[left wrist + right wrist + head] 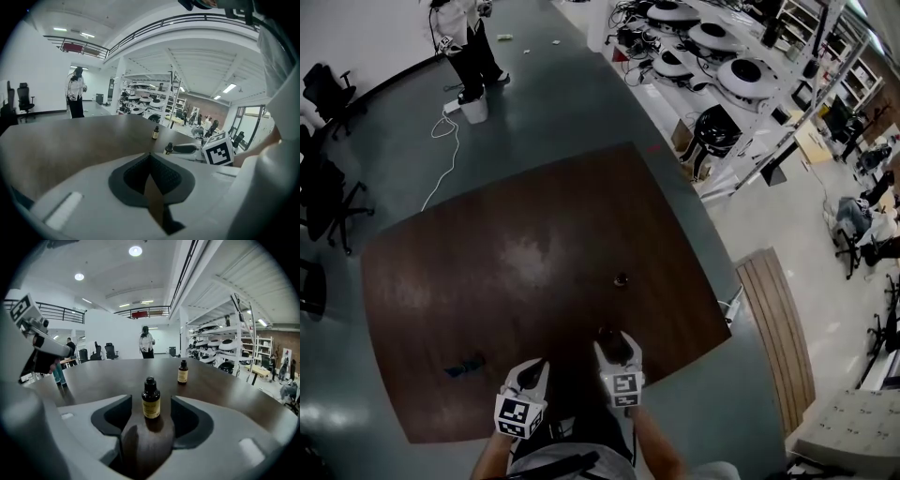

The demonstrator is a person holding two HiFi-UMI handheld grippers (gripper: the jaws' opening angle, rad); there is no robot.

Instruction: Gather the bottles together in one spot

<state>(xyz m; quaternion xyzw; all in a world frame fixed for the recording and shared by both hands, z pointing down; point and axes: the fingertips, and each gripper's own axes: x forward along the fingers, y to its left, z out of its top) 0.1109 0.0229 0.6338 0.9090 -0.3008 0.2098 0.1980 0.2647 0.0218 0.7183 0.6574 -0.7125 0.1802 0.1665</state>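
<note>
Worktop (487, 253) spreads dark and broad. Right hand-held gripper (151, 405) stands released, jaws apart around the nearer bottle (151, 397) by the worktop's near edge; left hand-held gripper (150, 154) is clenched, empty. Likely step: grasping. Next, close squarely, then carry it to the farther bottle (183, 371).

A dark wooden bench (487, 281) stands on grey floor (544, 103); office chairs (323, 89) at left, shelving racks (722, 56) at right.

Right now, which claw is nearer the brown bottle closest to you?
Right. The right claw has the brown bottle between its open jaws; the left claw, shut, sits off to the bottle's left.
</note>
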